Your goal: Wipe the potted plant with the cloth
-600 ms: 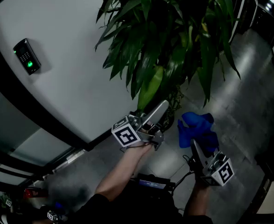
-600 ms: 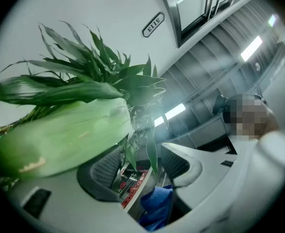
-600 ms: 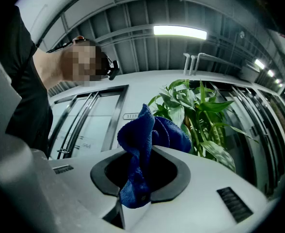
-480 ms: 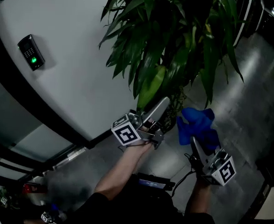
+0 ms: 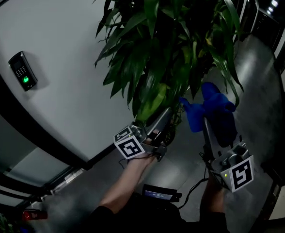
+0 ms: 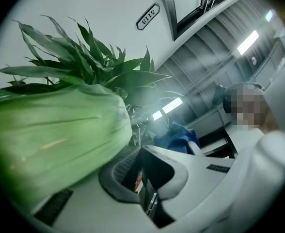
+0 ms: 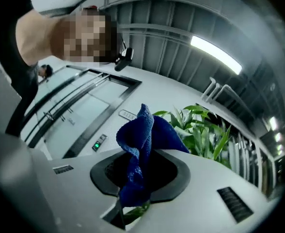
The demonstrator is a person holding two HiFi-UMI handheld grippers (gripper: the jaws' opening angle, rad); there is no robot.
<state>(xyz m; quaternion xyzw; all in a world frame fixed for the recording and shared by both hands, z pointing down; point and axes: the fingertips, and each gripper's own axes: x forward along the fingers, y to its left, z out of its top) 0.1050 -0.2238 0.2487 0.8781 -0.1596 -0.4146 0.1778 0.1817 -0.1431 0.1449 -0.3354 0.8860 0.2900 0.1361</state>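
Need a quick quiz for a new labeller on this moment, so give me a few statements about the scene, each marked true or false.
1. The right gripper is clamped on a blue cloth. True.
2. The left gripper has its jaws wide apart. False: they are together, with a pale green leaf lying over one side.
3. The keypad on the wall shows a red light. False: the light is green.
4. Both grippers point towards the potted plant. True.
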